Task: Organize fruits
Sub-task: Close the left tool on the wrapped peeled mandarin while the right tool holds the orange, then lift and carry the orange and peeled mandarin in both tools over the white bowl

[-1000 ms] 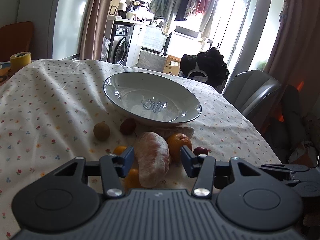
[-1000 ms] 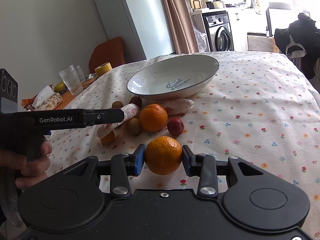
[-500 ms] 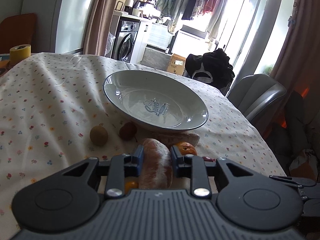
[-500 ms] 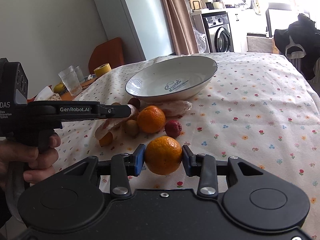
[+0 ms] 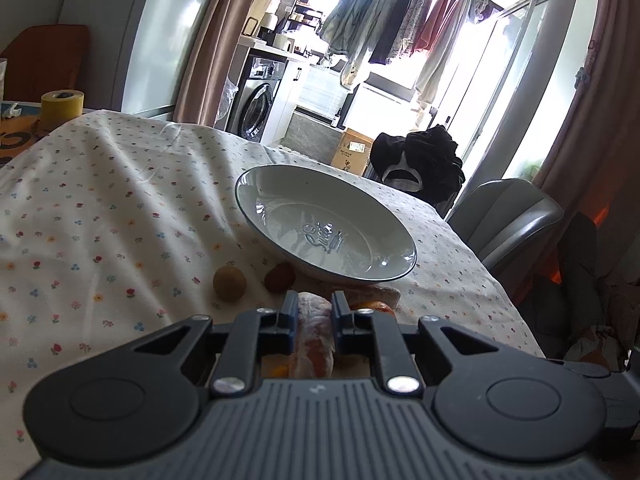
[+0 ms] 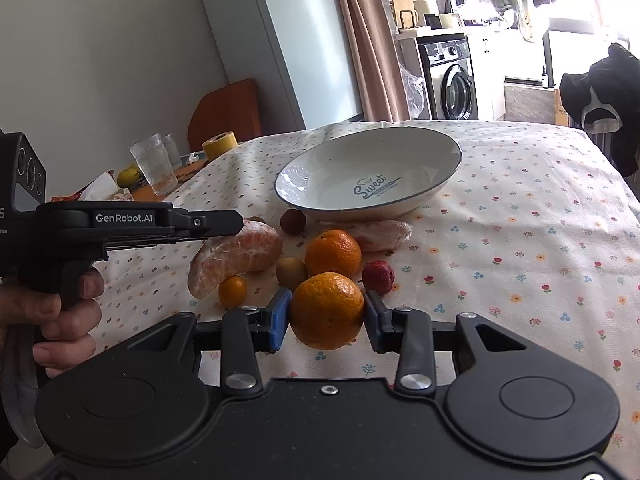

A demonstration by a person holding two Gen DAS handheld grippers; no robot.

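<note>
Left hand-held gripper [image 5: 314,322] clamped on a peeled pomelo segment [image 5: 313,334], lifted off the bench [image 5: 100,216] before the empty bowl [image 5: 324,226]. Right hand-held gripper [image 6: 326,314] clamped on an orange [image 6: 327,310]. Only the right wrist view shows the loose fruit — second orange [image 6: 333,251], lychee [image 6: 378,276], kumquat [image 6: 232,290] — and the person's hand [image 6: 60,320].

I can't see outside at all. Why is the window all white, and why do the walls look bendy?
Left wrist view: sunlight behind the hanging clothes washes the window out, and glare glints in the plate. Right wrist view: the fisheye lens bends the fridge, and the top right corner is washed out too.
</note>
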